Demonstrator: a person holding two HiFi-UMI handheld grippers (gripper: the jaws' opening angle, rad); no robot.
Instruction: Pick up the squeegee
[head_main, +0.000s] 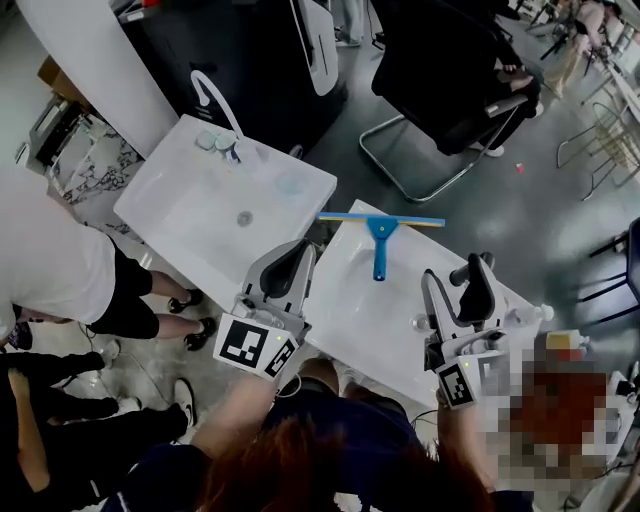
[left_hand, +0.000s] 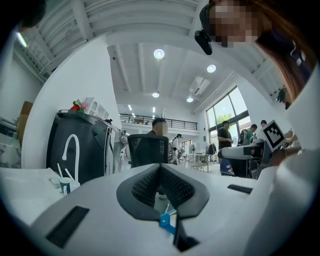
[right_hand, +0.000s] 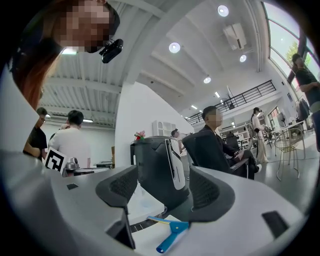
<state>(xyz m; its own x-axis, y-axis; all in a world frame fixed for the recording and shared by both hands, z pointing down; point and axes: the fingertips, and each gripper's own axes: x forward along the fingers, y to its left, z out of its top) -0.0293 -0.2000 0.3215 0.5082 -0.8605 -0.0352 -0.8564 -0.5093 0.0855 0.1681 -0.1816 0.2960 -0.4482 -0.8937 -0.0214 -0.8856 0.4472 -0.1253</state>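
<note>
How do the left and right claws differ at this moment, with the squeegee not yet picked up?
The left claw is shut; the right claw is open, with a clear gap. The left gripper view shows only a blue sliver of the squeegee under its claw; the right gripper view shows blade and handle through the gap. Both are empty and short of the squeegee, which lies on the white counter.

Grey polished floor (head_main: 545, 240) spreads under a black office chair (head_main: 440, 50); round ceiling lights (left_hand: 159, 53) glow overhead, tall windows (left_hand: 229, 107) at right, a railed mezzanine (left_hand: 145, 120) behind
</note>
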